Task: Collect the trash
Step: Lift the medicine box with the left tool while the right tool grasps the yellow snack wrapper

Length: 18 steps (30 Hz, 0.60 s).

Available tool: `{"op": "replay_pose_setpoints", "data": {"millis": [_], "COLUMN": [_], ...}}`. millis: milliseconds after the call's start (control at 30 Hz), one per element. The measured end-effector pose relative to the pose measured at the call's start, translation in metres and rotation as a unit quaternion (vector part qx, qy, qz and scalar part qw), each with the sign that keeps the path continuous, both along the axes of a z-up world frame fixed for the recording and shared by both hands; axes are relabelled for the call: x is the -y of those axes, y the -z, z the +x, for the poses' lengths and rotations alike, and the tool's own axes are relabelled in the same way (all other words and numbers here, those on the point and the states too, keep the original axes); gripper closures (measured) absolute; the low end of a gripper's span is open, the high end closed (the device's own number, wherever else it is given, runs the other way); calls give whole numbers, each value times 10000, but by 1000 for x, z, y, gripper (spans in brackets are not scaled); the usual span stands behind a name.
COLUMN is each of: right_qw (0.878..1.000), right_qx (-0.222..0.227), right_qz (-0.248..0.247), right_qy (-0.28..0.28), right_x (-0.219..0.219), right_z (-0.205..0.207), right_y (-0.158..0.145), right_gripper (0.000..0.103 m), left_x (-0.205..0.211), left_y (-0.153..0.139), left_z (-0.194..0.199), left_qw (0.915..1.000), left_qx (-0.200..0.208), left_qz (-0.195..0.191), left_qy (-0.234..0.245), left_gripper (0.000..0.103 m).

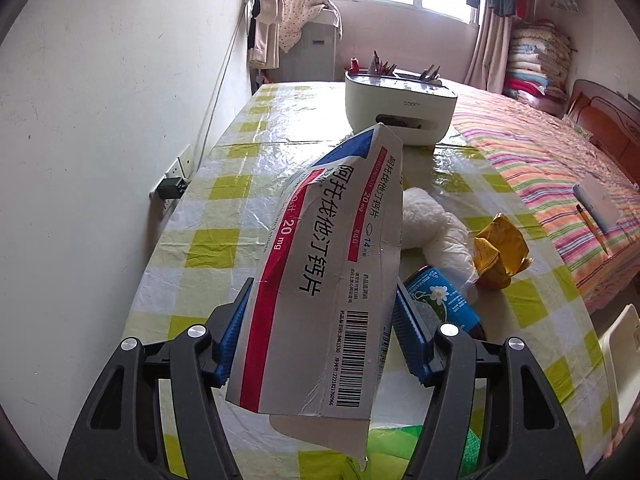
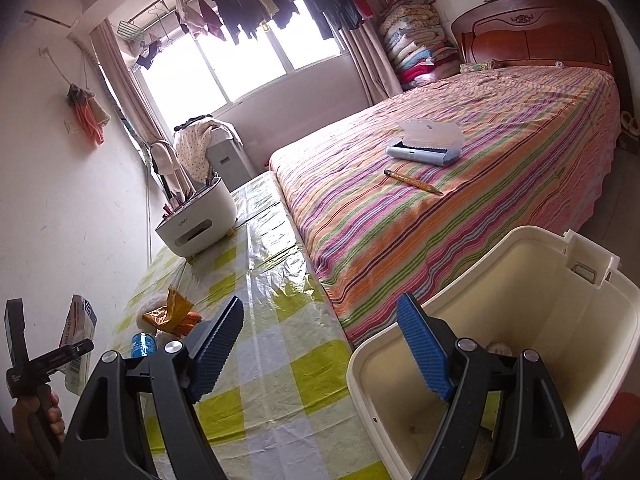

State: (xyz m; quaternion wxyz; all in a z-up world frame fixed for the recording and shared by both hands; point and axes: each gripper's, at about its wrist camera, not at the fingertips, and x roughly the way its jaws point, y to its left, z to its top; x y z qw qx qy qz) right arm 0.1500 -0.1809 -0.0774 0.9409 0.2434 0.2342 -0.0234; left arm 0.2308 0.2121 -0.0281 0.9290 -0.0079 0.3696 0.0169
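Left gripper clamps flattened white-and-red cardboard medicine box; right gripper wide, empty; thin card may slip before reaching cream plastic bin.

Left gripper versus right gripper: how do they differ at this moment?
The left gripper is shut on a flattened medicine box, held above the table; the right gripper is open and holds nothing. The left faces the remaining trash; the right sits by the cream bin. Both have blue ribbed pads.

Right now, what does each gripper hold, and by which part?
The left gripper grips the flattened medicine box across its barcode end. The right gripper holds nothing.
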Motion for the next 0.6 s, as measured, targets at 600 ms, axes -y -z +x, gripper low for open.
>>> {"op": "replay_pose_setpoints", "data": {"millis": [600], "right_qw": [9455], "right_qx": [245], "right_qz": [-1091], "right_qy": [-3058], "right_x": [-124], "right_z": [69], "right_y": [-26], "right_gripper": [26], "left_x": [16], "left_y": [-10], "left_z": [-18], "left_qw": [9992], "left_qx": [148], "left_qz": [-212], "left_qy": [320], "left_gripper": [40]}}
